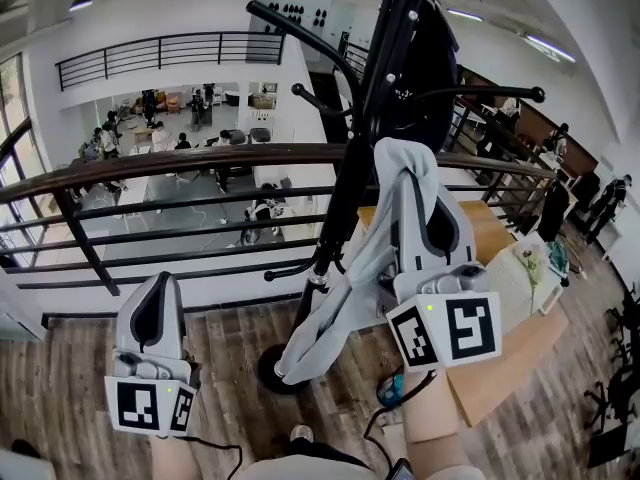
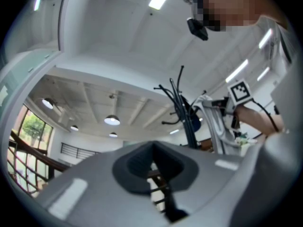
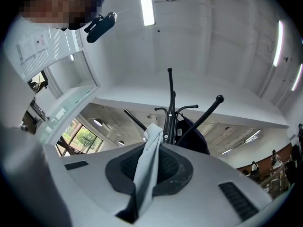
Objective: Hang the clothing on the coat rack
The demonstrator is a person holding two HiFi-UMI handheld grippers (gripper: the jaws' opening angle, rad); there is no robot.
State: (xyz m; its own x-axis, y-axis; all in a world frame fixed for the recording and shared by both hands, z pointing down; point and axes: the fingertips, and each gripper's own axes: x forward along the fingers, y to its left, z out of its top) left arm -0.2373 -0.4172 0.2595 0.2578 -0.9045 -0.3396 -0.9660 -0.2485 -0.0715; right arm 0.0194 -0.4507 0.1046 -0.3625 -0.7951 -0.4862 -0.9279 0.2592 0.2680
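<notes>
My right gripper (image 1: 418,180) fingers clamp grey garment (image 1: 322,323) beside coat rack (image 1: 352,183) pole, railing (image 1: 190,156) close behind; left gripper (image 1: 153,290) fingers closed, empty. Only head view shows rack base (image 1: 264,360).

My 2 grippers, seen from my head camera: the left gripper (image 1: 153,290) sits low at my left, pointing away from me, its jaws pressed together with nothing between them. The right gripper (image 1: 410,173) stands higher and reaches farther forward, its jaws clamped on a fold of the grey garment (image 1: 330,318), which hangs down from their tips. My bare right forearm (image 1: 436,430) shows just below that gripper's marker cube.
</notes>
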